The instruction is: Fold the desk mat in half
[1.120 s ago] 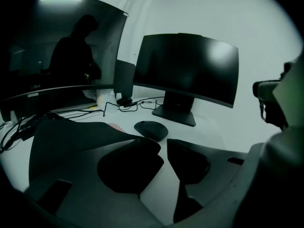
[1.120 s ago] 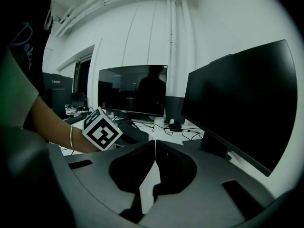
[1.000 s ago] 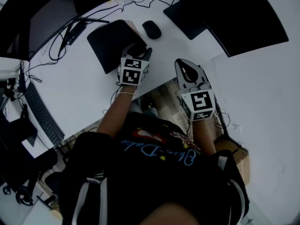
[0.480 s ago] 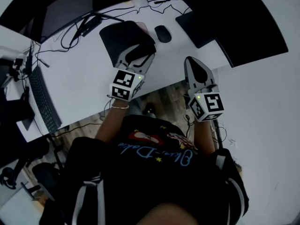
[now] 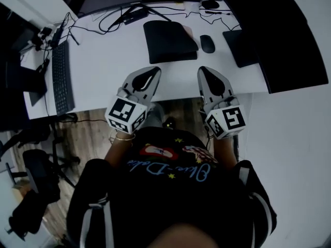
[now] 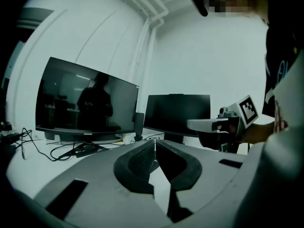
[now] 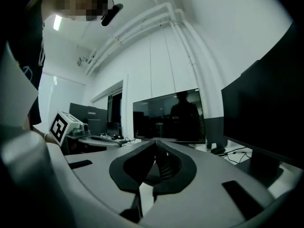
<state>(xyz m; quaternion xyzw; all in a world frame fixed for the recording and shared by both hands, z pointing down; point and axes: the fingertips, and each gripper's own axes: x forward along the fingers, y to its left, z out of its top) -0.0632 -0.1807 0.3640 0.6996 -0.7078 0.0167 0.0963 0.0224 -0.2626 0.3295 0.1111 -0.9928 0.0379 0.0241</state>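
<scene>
Head view: mat (image 5: 169, 41) lies flat on the desk (image 5: 103, 71), toward the far side, black and roughly square. Mouse (image 5: 207, 44) sits just beside its right edge; I can't tell whether they touch. Small pinkish patch at the mat's far right corner (can't tell what it is). The near right corner shows a stepped edge that looks like one layer over another, not certain. Cables (image 5: 121, 15) run behind the mat. Keyboard (image 5: 62, 76) is well off to the left, and a second dark pad (image 5: 242, 46) lies right of the mouse.

Left gripper (image 5: 154, 71) and right gripper (image 5: 202, 70) hang side by side over the desk's near edge, tips pointing toward the mat. Both are apart from it, with a strip of bare desk between the tips and the mat's near edge. Neither gripper touches anything on the desk.

Left gripper view: jaws pressed fully together, tips meeting, nothing between them (they have just been closing, on air). Two monitors (image 6: 88, 101) stand ahead. The right gripper shows at the right side of this view, with its cube (image 6: 248, 109) facing the camera.

Right gripper view: jaws also tight together, nothing held. Monitors ahead, and the left gripper with its cube shows at the left.

Chair (image 5: 39, 174) stands on the floor, left of the person.
</scene>
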